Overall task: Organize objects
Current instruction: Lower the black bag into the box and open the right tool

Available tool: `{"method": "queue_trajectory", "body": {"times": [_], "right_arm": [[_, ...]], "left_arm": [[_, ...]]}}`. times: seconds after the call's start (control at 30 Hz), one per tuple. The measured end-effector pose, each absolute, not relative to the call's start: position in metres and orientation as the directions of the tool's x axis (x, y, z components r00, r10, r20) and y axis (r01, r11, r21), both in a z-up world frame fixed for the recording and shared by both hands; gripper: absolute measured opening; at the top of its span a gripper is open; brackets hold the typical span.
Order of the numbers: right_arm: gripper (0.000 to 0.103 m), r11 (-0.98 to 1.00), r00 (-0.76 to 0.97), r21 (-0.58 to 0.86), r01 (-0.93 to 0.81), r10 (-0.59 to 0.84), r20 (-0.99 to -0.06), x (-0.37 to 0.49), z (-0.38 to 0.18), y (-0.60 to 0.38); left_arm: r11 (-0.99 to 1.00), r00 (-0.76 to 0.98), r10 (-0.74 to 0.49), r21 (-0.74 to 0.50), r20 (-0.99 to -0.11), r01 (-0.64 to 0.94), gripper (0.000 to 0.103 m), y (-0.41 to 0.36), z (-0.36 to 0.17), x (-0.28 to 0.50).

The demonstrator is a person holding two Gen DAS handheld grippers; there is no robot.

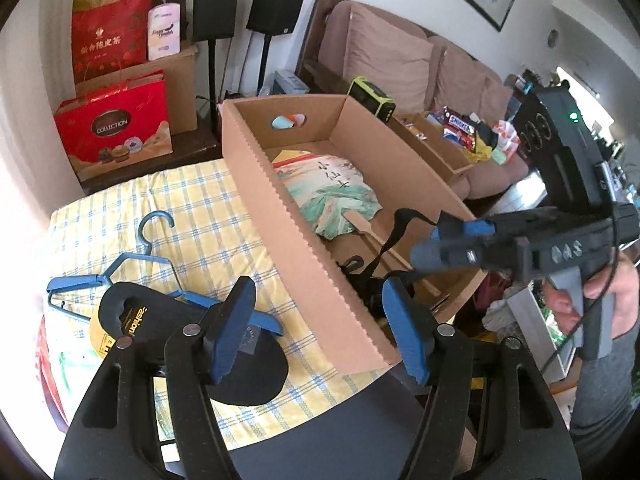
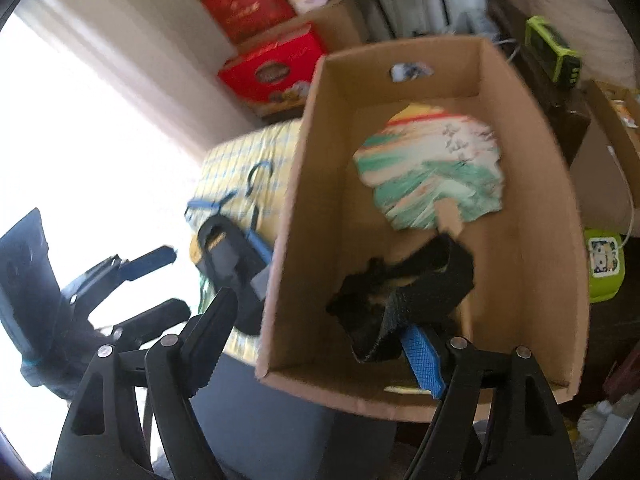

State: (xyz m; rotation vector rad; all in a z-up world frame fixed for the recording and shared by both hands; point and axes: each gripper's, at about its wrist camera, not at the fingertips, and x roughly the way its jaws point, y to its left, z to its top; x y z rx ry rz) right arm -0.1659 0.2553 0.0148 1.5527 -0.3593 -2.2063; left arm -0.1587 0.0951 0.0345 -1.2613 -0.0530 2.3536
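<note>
**Two grippers open at the box**

Two views show one scene. From the left wrist, the left gripper [image 1: 320, 328] hangs with its blue pads [image 1: 230, 330] spread and nothing between them, above the near corner of a long cardboard box [image 1: 288, 216]. The box sits on a yellow checked cloth [image 1: 200, 208]. Inside it lie a painted fan [image 1: 328, 196] and a black strap [image 1: 394, 236]. On the cloth, left of the box, rest a blue hanger [image 1: 120, 272] and a black cap [image 1: 160, 316], the cap partly on the hanger. The right gripper [image 1: 436, 246] reaches over the box's right wall, held by a hand [image 1: 600, 292]; its fingers stand apart just beside the strap, and whether they touch it cannot be told. Red gift bags [image 1: 116, 128] stand at the back left, a sofa [image 1: 420, 60] behind the box.

From the right wrist, blurred, the right gripper [image 2: 320, 356] points down into the box [image 2: 288, 240] with its fingers wide apart; the left one is outside the box wall, the blue-padded right one inside. The strap [image 2: 400, 296], crumpled, lies against the blue pad [image 2: 424, 364], unpinched. The fan [image 2: 432, 168] lies beyond it on the box floor. The left gripper [image 2: 160, 280] shows at the left edge, fingers apart, near the cap [image 2: 232, 264] and hanger [image 2: 208, 204].
</note>
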Motion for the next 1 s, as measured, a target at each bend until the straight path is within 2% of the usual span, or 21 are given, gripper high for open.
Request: {"method": "queue_trajectory", "body": {"times": [0.1, 0.17, 0.3, 0.33, 0.37, 0.43, 0.5, 0.6, 0.67, 0.77, 0.9, 0.97, 1.0], "right_arm": [[0.08, -0.831, -0.207, 0.52, 0.2, -0.554, -0.806, -0.164, 0.006, 0.247], [0.08, -0.831, -0.139, 0.533, 0.16, -0.553, -0.821, -0.167, -0.007, 0.245], [0.08, -0.906, -0.1, 0.394, 0.154, -0.41, -0.906, -0.169, -0.019, 0.245], [0.08, -0.943, -0.117, 0.285, 0.173, -0.307, -0.945, -0.167, -0.017, 0.248], [0.08, -0.943, -0.117, 0.285, 0.173, -0.307, -0.945, -0.167, -0.017, 0.248], [0.08, -0.97, -0.148, 0.153, 0.19, -0.182, -0.972, -0.164, -0.013, 0.249], [0.08, -0.978, -0.197, 0.08, 0.191, -0.118, -0.973, -0.163, -0.006, 0.254], [0.08, -0.972, -0.244, 0.135, 0.194, -0.182, -0.953, -0.161, 0.008, 0.258], [0.08, -0.965, -0.284, 0.176, 0.195, -0.227, -0.931, -0.158, 0.017, 0.257], [0.08, -0.961, -0.363, 0.197, 0.195, -0.258, -0.895, -0.154, 0.03, 0.251], [0.08, -0.956, -0.436, 0.193, 0.222, -0.274, -0.857, -0.151, 0.046, 0.231], [0.081, -0.96, -0.456, 0.158, 0.23, -0.25, -0.854, -0.152, 0.046, 0.219], [0.081, -0.962, -0.468, 0.142, 0.232, -0.238, -0.851, -0.15, 0.047, 0.215]], "left_arm": [[-0.892, -0.465, 0.415, -0.25, -0.782, -0.376, 0.063, 0.091, 0.03, -0.159], [-0.894, -0.463, 0.413, -0.253, -0.784, -0.37, 0.063, 0.088, 0.028, -0.159], [-0.897, -0.456, 0.409, -0.255, -0.79, -0.362, 0.063, 0.083, 0.023, -0.159], [-0.897, -0.454, 0.406, -0.251, -0.793, -0.363, 0.063, 0.082, 0.022, -0.158], [-0.898, -0.453, 0.403, -0.247, -0.796, -0.364, 0.063, 0.082, 0.022, -0.158], [-0.9, -0.451, 0.397, -0.243, -0.8, -0.362, 0.063, 0.082, 0.02, -0.158], [-0.901, -0.451, 0.398, -0.246, -0.799, -0.358, 0.063, 0.081, 0.019, -0.158], [-0.898, -0.448, 0.408, -0.263, -0.795, -0.353, 0.065, 0.078, 0.019, -0.159], [-0.901, -0.454, 0.407, -0.265, -0.793, -0.345, 0.076, 0.075, 0.019, -0.158], [-0.911, -0.469, 0.388, -0.251, -0.793, -0.328, 0.077, 0.07, 0.021, -0.157], [-0.944, -0.512, 0.293, -0.158, -0.807, -0.291, 0.079, 0.063, 0.022, -0.156], [-0.955, -0.529, 0.26, -0.132, -0.808, -0.266, 0.091, 0.057, 0.023, -0.155], [-0.958, -0.54, 0.252, -0.13, -0.803, -0.254, 0.092, 0.054, 0.024, -0.154]]}}
